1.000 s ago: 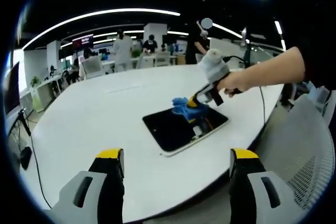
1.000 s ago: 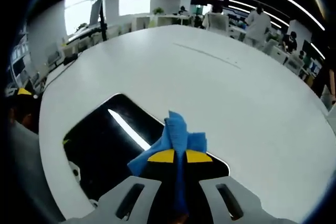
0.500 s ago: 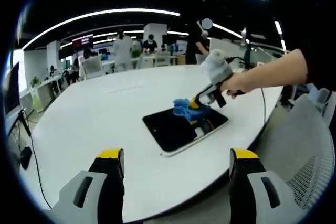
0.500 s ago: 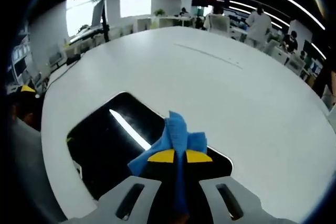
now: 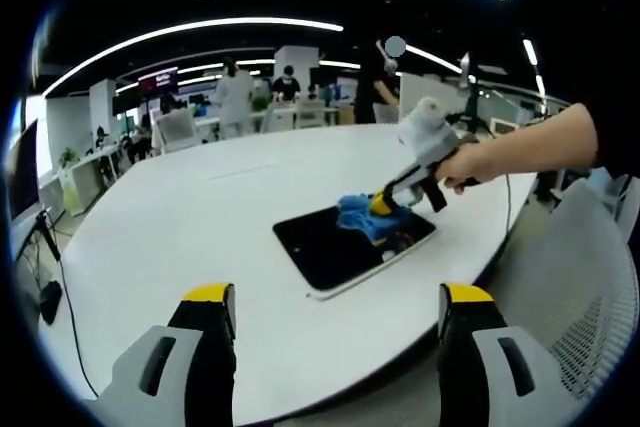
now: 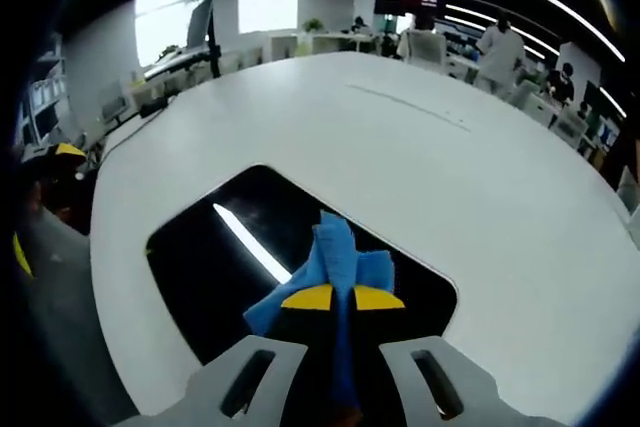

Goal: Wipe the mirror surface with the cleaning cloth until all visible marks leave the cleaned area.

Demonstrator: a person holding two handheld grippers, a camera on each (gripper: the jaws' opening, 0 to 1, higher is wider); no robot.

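right gripper slid along mirror, jaws clenched on cloth; left gripper jaws spread, idle

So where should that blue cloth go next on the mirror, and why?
Probably a sweep toward the mirror's uncovered end: the right hand-held gripper, shut on the crumpled blue cleaning cloth, presses it at one end of the dark rectangular mirror, leaving most of the glass uncovered.
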